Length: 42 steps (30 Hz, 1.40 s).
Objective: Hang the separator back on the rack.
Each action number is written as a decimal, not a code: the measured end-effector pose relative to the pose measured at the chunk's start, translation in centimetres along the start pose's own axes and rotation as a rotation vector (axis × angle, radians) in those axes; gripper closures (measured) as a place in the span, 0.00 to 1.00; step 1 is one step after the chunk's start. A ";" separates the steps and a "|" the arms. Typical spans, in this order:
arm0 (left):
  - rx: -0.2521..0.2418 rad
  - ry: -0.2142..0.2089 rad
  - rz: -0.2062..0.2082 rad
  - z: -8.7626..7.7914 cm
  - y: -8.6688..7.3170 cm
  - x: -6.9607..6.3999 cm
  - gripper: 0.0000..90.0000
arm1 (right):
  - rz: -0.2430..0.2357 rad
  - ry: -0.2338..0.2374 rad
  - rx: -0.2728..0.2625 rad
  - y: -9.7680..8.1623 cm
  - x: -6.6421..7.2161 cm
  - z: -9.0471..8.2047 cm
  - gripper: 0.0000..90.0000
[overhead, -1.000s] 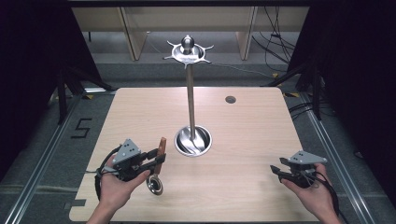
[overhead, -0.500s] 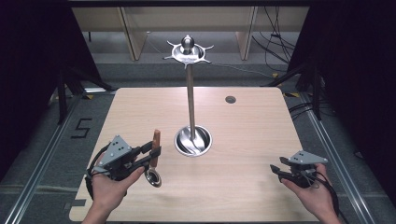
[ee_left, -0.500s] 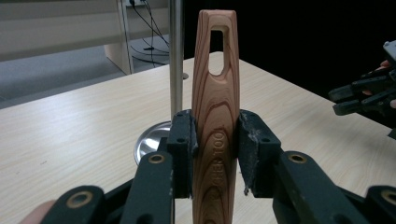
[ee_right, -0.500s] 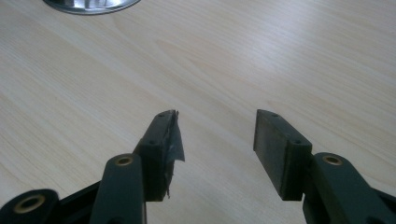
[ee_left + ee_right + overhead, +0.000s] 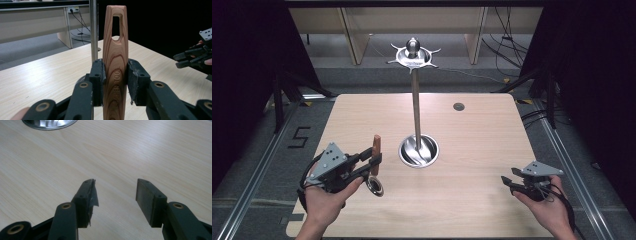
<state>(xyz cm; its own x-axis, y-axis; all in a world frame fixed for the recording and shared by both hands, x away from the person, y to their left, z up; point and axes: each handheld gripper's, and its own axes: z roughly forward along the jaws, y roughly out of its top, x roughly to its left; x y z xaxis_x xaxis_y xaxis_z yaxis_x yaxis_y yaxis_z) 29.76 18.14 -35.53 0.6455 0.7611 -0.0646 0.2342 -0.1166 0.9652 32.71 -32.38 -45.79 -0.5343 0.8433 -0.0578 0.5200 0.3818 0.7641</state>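
Pale wooden table (image 5: 472,150); left gripper (image 5: 371,161) pinches upright wooden-handled steel utensil (image 5: 115,62) near tall chrome hanging stand (image 5: 415,100). Right gripper (image 5: 508,181) spread, empty. Advice: keep handle hole level with hook.

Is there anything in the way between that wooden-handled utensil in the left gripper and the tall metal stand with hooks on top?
Nothing visible blocks it. The left gripper holds the wooden-handled utensil upright, its metal end low, and only bare light wooden table lies between it and the tall silver hook stand. The right gripper is off to the side.
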 end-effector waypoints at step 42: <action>-0.079 0.027 0.033 2.2 4.0 2.4 0.75 | -0.027 -0.003 -0.024 0.0 -0.3 0.0 0.55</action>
<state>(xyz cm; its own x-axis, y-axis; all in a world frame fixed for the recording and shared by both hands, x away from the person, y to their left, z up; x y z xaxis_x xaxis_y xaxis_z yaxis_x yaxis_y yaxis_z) 33.83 18.14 -32.38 0.6319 0.7746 -0.0268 0.1545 -0.0920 0.9837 32.84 -32.64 -45.75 -0.5458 0.8340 -0.0808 0.4895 0.3956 0.7771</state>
